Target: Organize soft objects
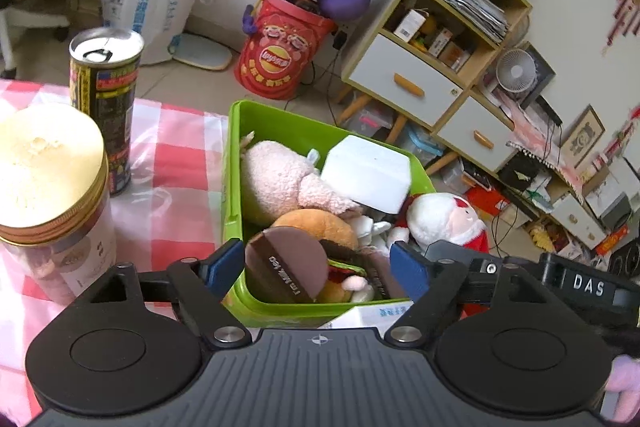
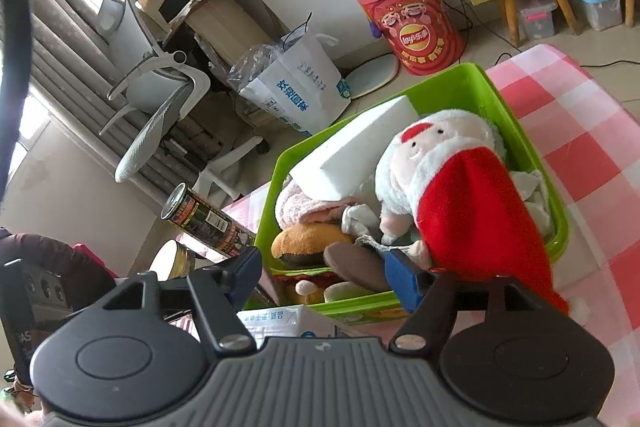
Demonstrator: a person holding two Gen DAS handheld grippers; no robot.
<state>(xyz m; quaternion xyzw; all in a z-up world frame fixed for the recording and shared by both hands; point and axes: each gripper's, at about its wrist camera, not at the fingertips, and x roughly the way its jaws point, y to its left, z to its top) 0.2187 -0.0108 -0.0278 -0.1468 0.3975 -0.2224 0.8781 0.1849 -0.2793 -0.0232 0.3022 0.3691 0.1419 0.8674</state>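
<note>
A green bin [image 1: 234, 163] [image 2: 476, 75] stands on the pink checked cloth. It holds a pink plush [image 1: 280, 179], a white foam block [image 1: 366, 173] [image 2: 352, 147], a burger plush [image 1: 316, 227] [image 2: 304, 241], a brown round cushion [image 1: 286, 265] and a Santa plush [image 1: 444, 217] [image 2: 440, 163]. My left gripper [image 1: 318, 267] is open and empty over the bin's near end. My right gripper [image 2: 326, 273] is open at the bin's near rim. Santa's red hat [image 2: 480, 219] drapes over its right finger.
A tall can [image 1: 106, 107] [image 2: 208, 219] and a gold-lidded jar [image 1: 48, 195] stand left of the bin. A white carton [image 2: 288, 321] lies just before the bin. On the floor beyond are a red Lay's bucket [image 1: 280, 47], a shelf cabinet [image 1: 432, 39] and an office chair [image 2: 160, 107].
</note>
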